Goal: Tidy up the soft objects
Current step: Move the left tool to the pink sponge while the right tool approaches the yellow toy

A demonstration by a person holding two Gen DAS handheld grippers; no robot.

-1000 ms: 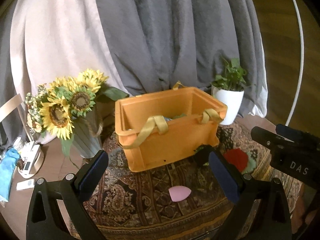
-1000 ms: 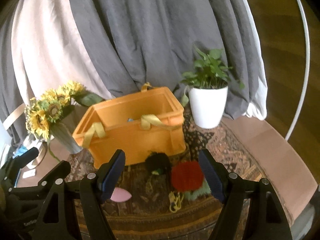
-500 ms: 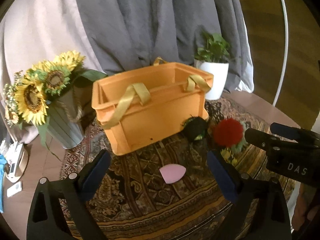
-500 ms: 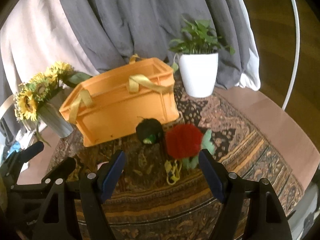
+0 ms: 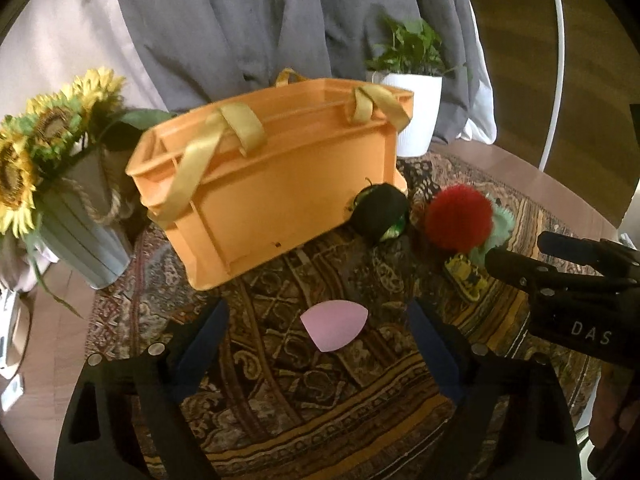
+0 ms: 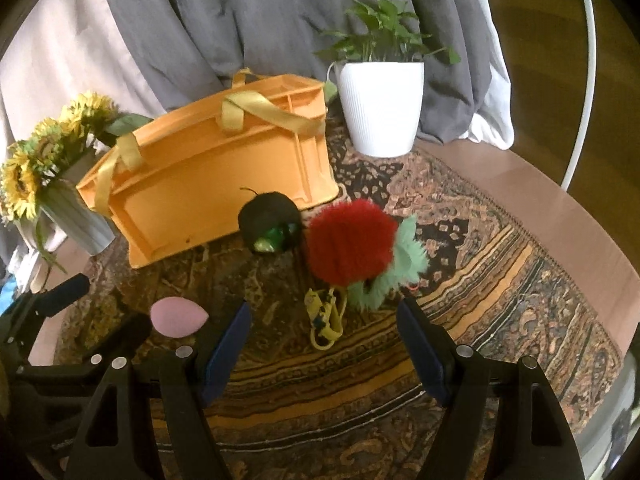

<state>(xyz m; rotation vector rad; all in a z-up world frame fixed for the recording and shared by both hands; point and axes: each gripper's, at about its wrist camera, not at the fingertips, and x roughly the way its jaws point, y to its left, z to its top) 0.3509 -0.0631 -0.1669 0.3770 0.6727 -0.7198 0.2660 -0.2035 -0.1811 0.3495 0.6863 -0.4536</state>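
An orange crate (image 5: 276,184) with yellow strap handles stands on a patterned rug (image 5: 320,392); it also shows in the right wrist view (image 6: 208,184). In front of it lie a pink teardrop sponge (image 5: 334,330), a black plush ball (image 5: 380,208), a red fluffy pompom (image 5: 458,216) on a mint green fluffy piece (image 6: 400,272), and a small yellow strap item (image 6: 326,316). My left gripper (image 5: 316,344) is open, its fingers either side of the pink sponge (image 6: 178,316). My right gripper (image 6: 324,344) is open and empty, just short of the yellow item and red pompom (image 6: 352,246).
A sunflower bunch in a grey vase (image 5: 48,184) stands left of the crate. A white potted plant (image 6: 380,104) stands behind its right end. Grey and beige drapes hang behind. A white hoop (image 6: 584,80) stands at the right. The rug's edge meets a brown tabletop (image 6: 560,208).
Both grippers have moved forward and down toward the rug. The pink sponge now sits between my left fingers, and the red pompom is closer to my right gripper. Both stay open.
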